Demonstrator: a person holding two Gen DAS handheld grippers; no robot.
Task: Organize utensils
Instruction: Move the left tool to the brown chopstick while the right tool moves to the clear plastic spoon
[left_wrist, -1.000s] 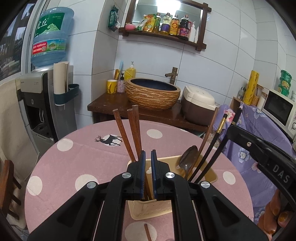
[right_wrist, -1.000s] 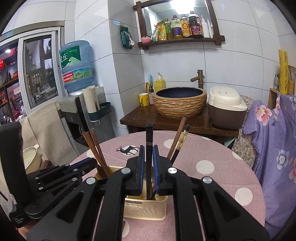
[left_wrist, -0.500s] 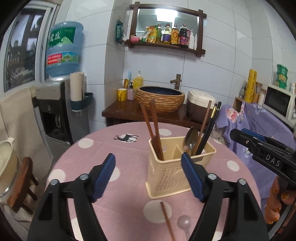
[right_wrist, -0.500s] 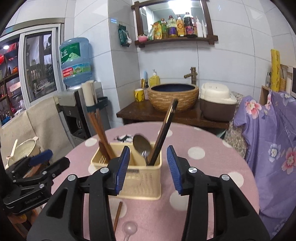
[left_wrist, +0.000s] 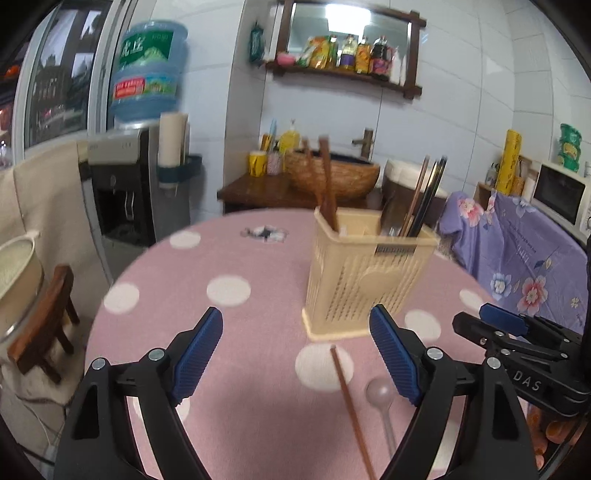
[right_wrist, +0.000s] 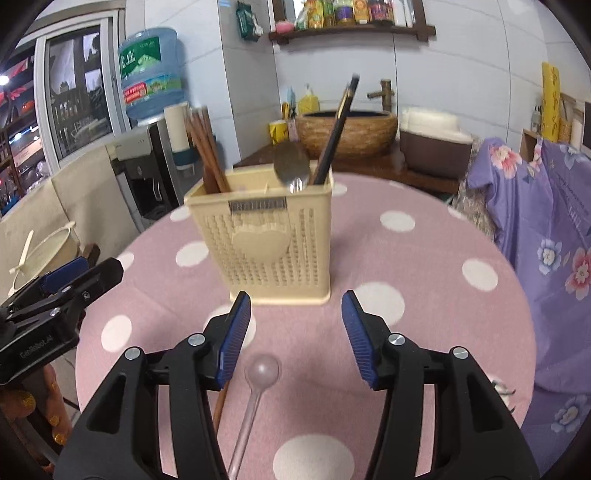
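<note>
Utensils stand and lie on a round pink polka-dot table (right_wrist: 424, 266). A cream plastic caddy (right_wrist: 266, 236) stands ahead of both grippers, clear of their tips. Its left compartment holds brown wooden chopsticks (right_wrist: 207, 147); its right compartment holds a metal spoon (right_wrist: 291, 166) and dark chopsticks (right_wrist: 336, 129), all leaning upright. The left gripper (left_wrist: 295, 354) has its jaws spread wide, having just been opening, with nothing pressed between the blue pads. A single brown chopstick (left_wrist: 347, 398) lies flat on the cloth between its fingers, untouched, and a clear plastic spoon (left_wrist: 380, 397) lies just beside it, close to the right-hand pad. The right gripper (right_wrist: 295, 332) is likewise parted, its jaws having just been opening, gripping nothing; the clear spoon lies on the table below and between its fingers, nearer the left-hand pad, with the loose chopstick partly hidden behind that finger.
</note>
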